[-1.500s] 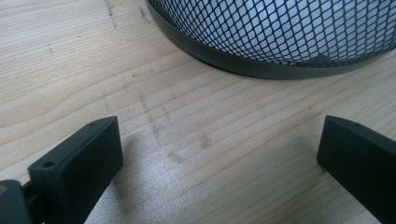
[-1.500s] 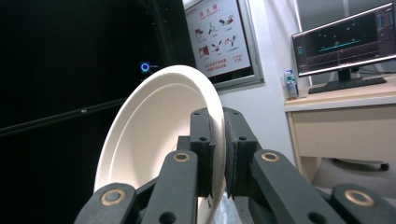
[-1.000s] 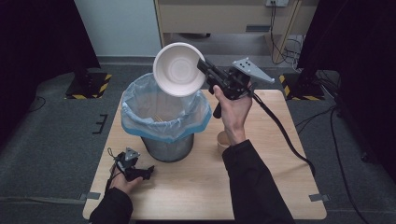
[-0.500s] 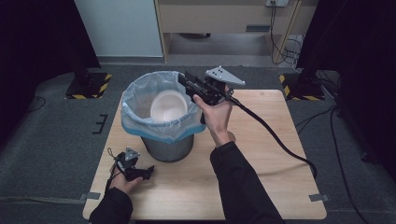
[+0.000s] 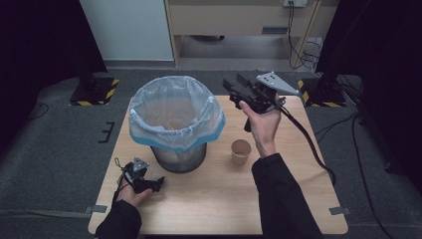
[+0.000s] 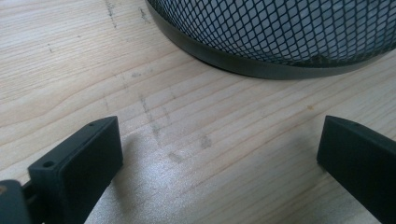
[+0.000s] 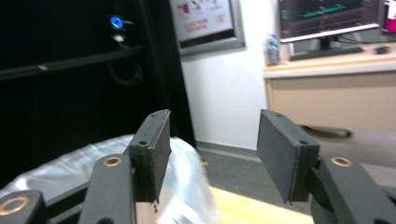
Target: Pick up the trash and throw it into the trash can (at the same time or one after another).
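A black mesh bin (image 5: 179, 158) lined with a clear, blue-edged bag (image 5: 174, 112) stands on the left half of the wooden table (image 5: 214, 199). My right gripper (image 5: 234, 84) is held in the air just right of the bin's rim, pointing left. Its jaws have just been opening and nothing is between them; in the right gripper view (image 7: 212, 121) the blurred white bag (image 7: 187, 186) lies below the jaws. My left gripper (image 5: 157, 183) rests open on the table in front of the bin. Its jaws (image 6: 219, 135) frame bare wood, with the bin's base (image 6: 289, 32) just ahead.
A brown paper cup (image 5: 241, 151) stands upright on the table, right of the bin and under my right forearm. A cable (image 5: 308, 144) trails from the right gripper across the table's right side. Cabinets and dark stands line the floor beyond the table.
The right gripper held a white bowl over the bin, lowered it into the bag, and let go. The gripper now stands to the right of the rim with empty jaws. The left hand stayed put.
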Tool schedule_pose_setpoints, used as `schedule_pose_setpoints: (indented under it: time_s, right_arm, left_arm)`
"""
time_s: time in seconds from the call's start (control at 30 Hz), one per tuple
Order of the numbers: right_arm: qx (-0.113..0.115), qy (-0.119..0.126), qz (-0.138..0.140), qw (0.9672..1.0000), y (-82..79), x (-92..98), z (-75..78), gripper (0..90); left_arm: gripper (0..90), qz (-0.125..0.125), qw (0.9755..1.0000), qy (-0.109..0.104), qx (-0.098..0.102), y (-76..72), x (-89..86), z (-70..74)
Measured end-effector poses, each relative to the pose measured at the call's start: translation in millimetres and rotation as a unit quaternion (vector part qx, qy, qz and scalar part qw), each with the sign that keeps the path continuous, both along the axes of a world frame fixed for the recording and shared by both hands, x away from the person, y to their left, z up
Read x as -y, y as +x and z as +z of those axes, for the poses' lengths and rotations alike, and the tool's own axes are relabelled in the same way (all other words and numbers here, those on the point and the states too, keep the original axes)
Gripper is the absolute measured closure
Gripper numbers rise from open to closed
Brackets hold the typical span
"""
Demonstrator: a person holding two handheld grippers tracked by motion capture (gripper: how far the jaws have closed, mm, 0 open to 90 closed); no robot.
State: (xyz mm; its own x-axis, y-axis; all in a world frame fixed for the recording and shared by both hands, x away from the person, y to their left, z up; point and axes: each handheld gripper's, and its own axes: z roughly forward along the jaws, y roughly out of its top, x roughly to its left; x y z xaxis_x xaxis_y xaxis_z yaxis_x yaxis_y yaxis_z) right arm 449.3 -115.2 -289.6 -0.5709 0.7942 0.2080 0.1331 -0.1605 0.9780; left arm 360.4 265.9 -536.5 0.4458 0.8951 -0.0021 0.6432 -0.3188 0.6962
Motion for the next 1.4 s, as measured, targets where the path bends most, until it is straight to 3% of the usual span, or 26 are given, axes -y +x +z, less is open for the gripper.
schedule_pose_setpoints:
  time_s: [0.27,0.53,0.8,0.87,1.13,1.33,1.4]
  right_arm:
    - [-0.036,-0.035,-0.027,0.9984,-2.5,43.3,-33.7,42.4]
    - [-0.078,-0.074,-0.032,0.9937,-9.0,71.4,-89.0,44.6]
    - [-0.116,-0.116,-0.036,0.9857,-11.4,87.1,-135.0,48.2]
    - [-0.136,-0.128,-0.035,0.9818,-11.6,90.4,-148.8,49.1]
    - [-0.164,-0.142,-0.022,0.9760,-11.1,87.1,-166.5,55.0]
    - [-0.192,-0.167,-0.014,0.9670,-10.9,84.2,-180.7,56.4]
    - [-0.197,-0.169,-0.010,0.9658,-10.5,83.2,-183.8,57.0]
  left_arm:
    - [0.0,0.000,1.0000,0.000,0.000,0.0,0.0,0.0]
    - [0.0,0.000,1.0000,0.000,0.000,0.0,0.0,0.0]
    - [0.0,0.000,1.0000,0.000,0.000,0.0,0.0,0.0]
    - [0.0,0.000,1.0000,0.000,0.000,0.0,0.0,0.0]
    - [0.0,0.000,1.0000,0.000,0.000,0.0,0.0,0.0]
    - [0.0,0.000,1.0000,0.000,0.000,0.0,0.0,0.0]
    - [0.0,0.000,1.0000,0.000,0.000,0.0,0.0,0.0]
